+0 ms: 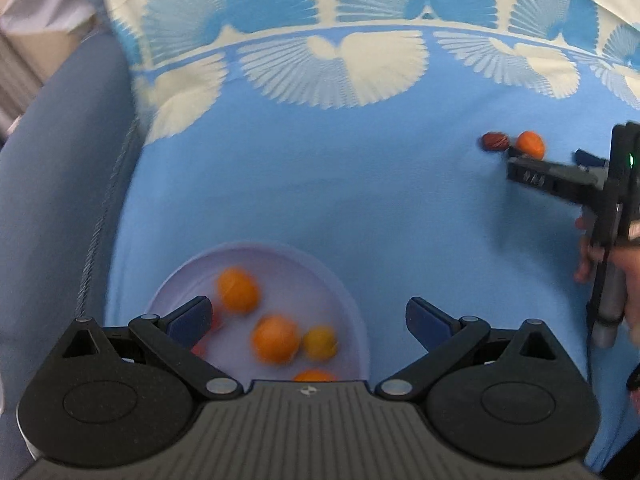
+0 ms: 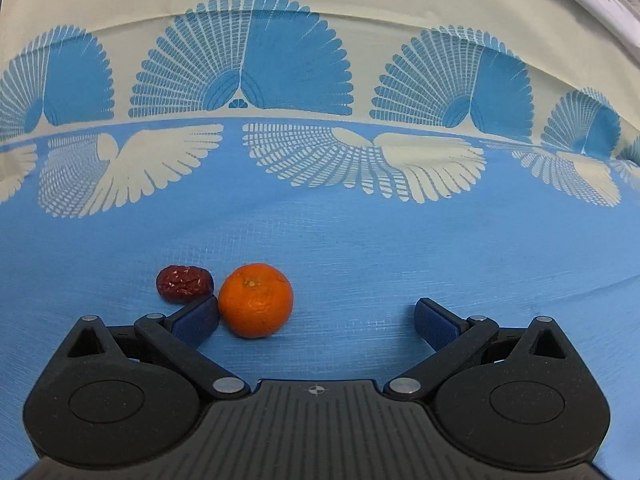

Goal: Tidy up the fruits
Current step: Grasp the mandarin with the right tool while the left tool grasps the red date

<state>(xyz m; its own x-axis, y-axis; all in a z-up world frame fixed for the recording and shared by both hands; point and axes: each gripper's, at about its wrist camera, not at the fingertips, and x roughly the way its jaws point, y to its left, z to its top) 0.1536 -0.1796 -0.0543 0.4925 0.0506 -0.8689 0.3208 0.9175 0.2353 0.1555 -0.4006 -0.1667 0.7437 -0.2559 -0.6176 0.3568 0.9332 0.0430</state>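
A pale bowl sits on the blue cloth under my left gripper, which hovers open above it with nothing held. Inside lie several blurred oranges and a smaller yellow fruit; something red shows behind the left finger. Off to the right, an orange and a dark red date rest on the cloth. My right gripper is open low over the cloth, its left pad close beside the orange. The date lies just left of that orange.
The blue cloth with cream fan patterns covers the whole surface. A grey-blue padded edge runs along the left. A person's hand holds the right gripper's handle at the far right.
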